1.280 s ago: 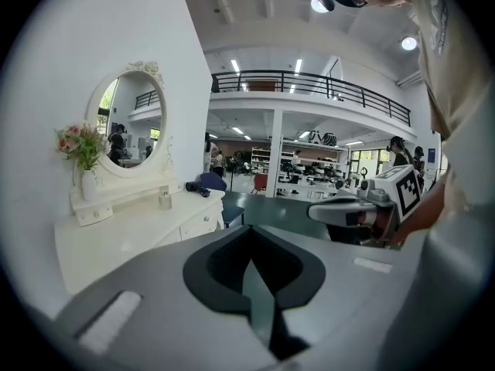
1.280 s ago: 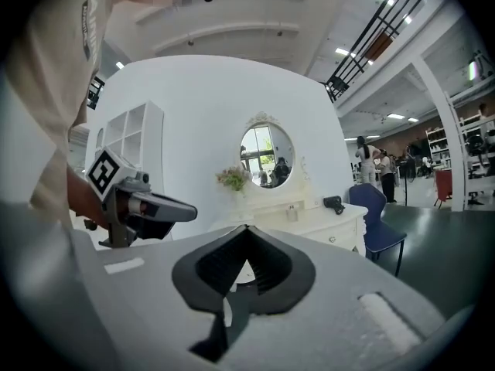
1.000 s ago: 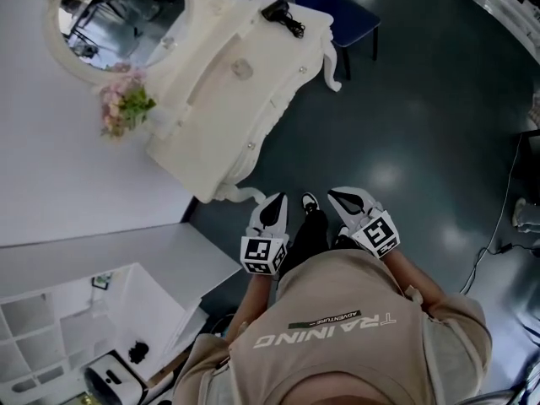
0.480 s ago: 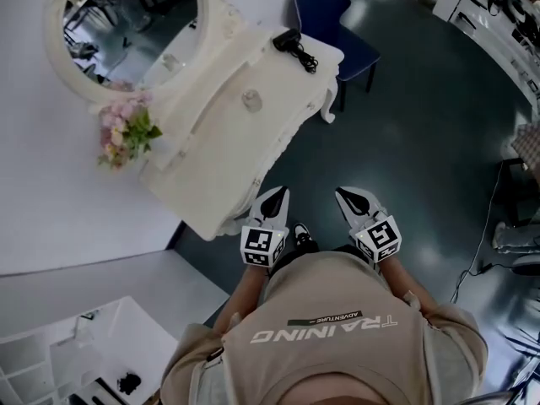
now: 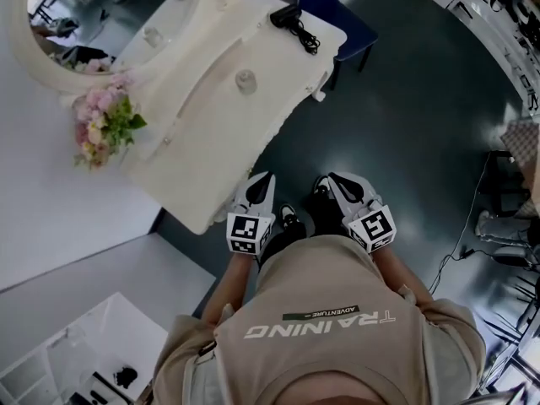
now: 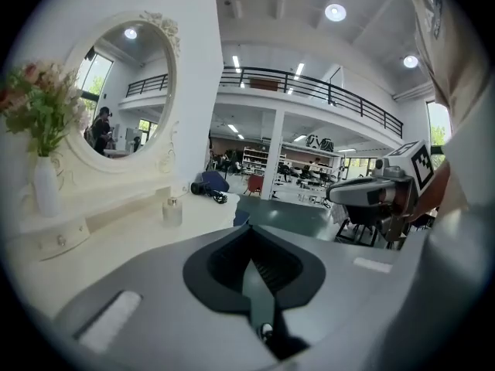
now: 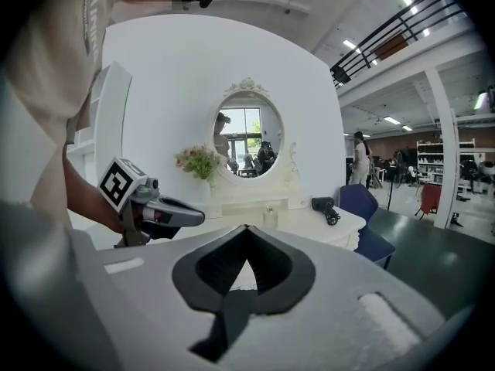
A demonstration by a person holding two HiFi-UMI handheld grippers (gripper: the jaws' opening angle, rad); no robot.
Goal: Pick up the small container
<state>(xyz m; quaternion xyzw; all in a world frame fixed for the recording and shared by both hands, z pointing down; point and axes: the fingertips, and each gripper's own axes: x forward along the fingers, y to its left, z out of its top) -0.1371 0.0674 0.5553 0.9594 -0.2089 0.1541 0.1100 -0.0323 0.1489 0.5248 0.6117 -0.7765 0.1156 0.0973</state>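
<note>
The fingers of the left gripper (image 5: 267, 180) and right gripper (image 5: 334, 180) were closed together and empty. In the head view, the small container (image 5: 245, 80) stood on the white bench (image 5: 202, 142), well apart from both. The left gripper view showed it left of centre (upright). The right gripper view showed it below the mirror (image 7: 247, 134).

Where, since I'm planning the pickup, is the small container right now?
In the head view the small container stands on the dressing table, upper left of centre, between the flowers and the hair dryer, nearer the dryer.
</note>
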